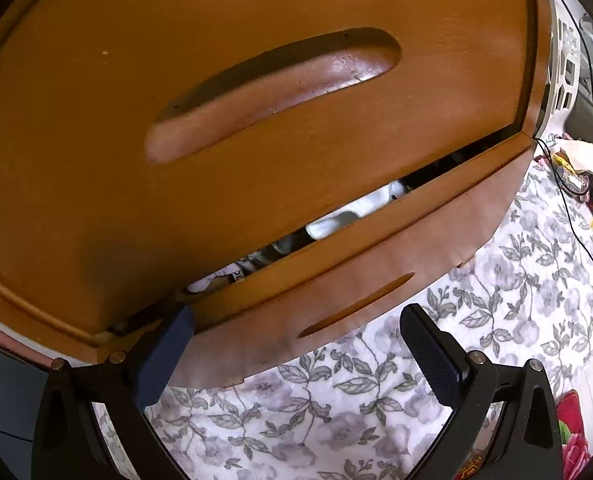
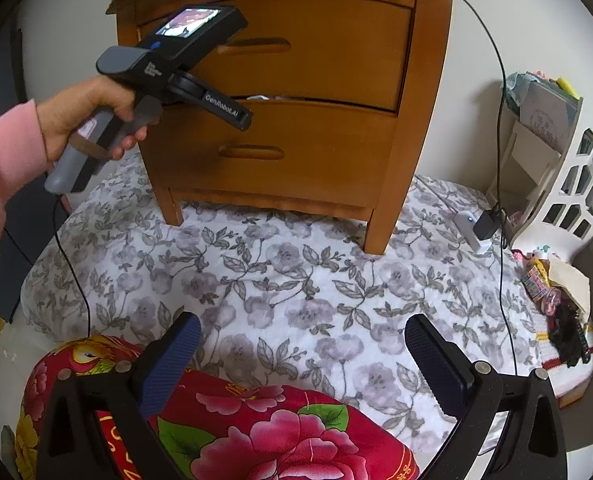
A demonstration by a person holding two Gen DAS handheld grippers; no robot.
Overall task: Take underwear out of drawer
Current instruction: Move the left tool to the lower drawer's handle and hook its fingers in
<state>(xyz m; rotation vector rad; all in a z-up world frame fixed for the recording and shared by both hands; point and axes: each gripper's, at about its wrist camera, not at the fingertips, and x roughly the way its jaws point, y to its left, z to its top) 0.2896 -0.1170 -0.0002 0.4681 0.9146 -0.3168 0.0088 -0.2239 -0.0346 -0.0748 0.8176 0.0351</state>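
- While nothing is leaving the drawer yet, I am judging the task as barely begun: the right gripper (image 2: 302, 350) is hanging back over the floral bedspread (image 2: 296, 280), its jaws standing wide with nothing between them, and a red flowered quilt (image 2: 256, 424) is lying just under it.
- I am holding the left gripper (image 1: 296, 332) close to the wooden nightstand (image 2: 428, 120), jaws wide and empty, one finger (image 1: 168, 344) reaching the corner of the lower drawer (image 1: 376, 264).
- That drawer is standing only slightly ajar; through the narrow gap I am seeing white fabric (image 1: 348, 216) and some greyish cloth beside it, which I am taking for the underwear, though I cannot tell one garment from another.
- The upper drawer (image 1: 256, 80) is sitting shut, so its contents are hidden.
- Pulling the lower drawer further, reaching in and lifting a garment are all remaining.
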